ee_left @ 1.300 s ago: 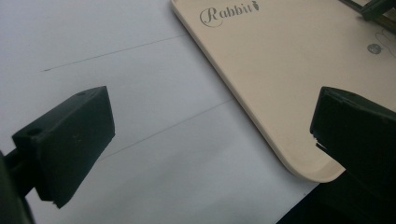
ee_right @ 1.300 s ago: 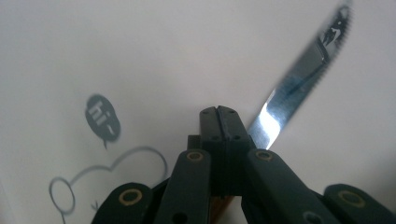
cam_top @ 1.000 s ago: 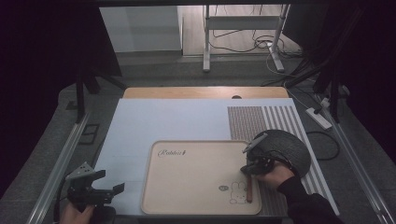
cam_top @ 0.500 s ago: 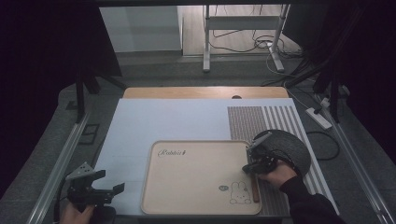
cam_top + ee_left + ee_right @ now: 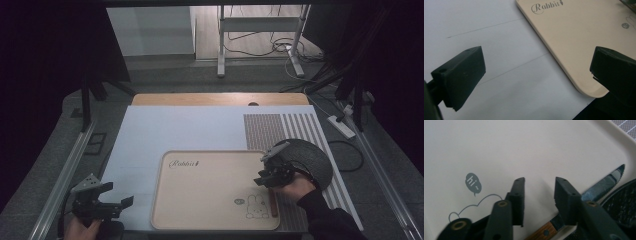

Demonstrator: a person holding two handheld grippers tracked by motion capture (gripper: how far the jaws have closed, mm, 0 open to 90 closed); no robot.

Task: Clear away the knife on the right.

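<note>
A: Lifting clear of the knife now, right gripper hanging at lower right, jaws partly open, holding nothing.

B: Lying along the tray's right rim, looking placed. Left gripper idling wide open, lower left.

Right gripper part-open — left gripper wide.

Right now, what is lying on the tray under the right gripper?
A knife with a serrated blade and wooden handle lies on the tray beside its printed rabbit. The right gripper, jaws apart, covers the knife's middle.
</note>
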